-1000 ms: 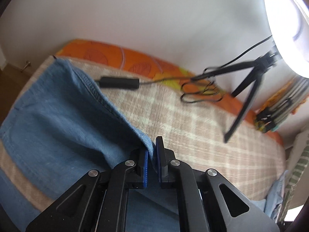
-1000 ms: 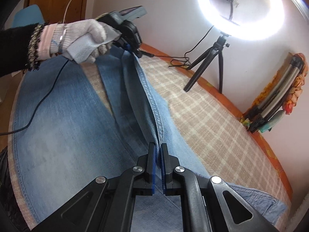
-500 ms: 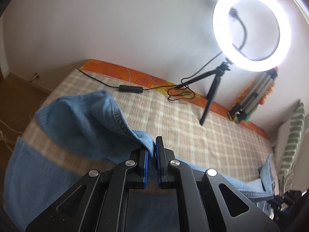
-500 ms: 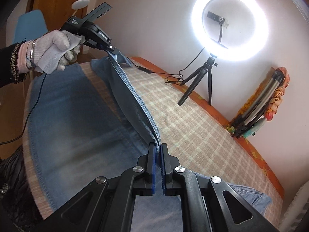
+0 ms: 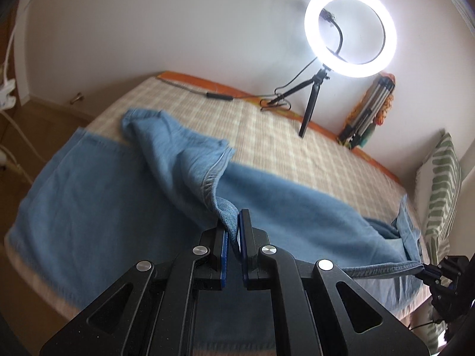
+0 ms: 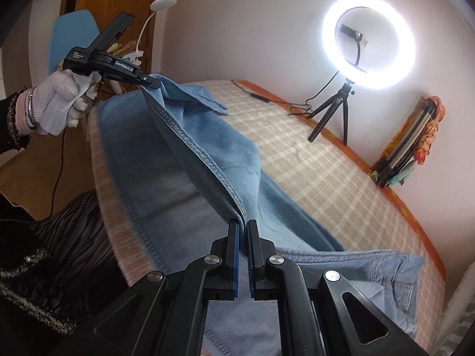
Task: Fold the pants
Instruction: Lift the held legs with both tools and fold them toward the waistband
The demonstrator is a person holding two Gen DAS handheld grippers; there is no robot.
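1. Two grippers each pinch the same raised seam of the blue denim pants (image 6: 190, 184). The right gripper (image 6: 242, 228) is clenched on the seam at the near end, its blue-lined fingers (image 6: 235, 255) pressed against the cloth.
2. Nearest in the left wrist view, the left gripper (image 5: 233, 222) is likewise clamped on a fold of denim, with the hem curling up out of its tips.
3. From the right gripper the stitched seam runs taut up and to the left to the left gripper (image 6: 148, 82), which a hand in a white knitted glove (image 6: 63, 101) holds raised above the far left end of the bed.
4. Below the lifted seam, the rest of the pants (image 5: 98, 207) lies flat along the near side of the plaid bedspread (image 6: 320, 178). The waistband end lies at the near right.
5. Beyond the pants, bare bedspread reaches an orange edge by the wall.
6. Farthest off, a lit ring light (image 6: 369, 38) on a small tripod stands on the bed's far side, with a bundle of folded tripods (image 6: 406, 139) leaning on the wall to its right.
7. At far left are a blue chair (image 6: 72, 34) and a wooden door.
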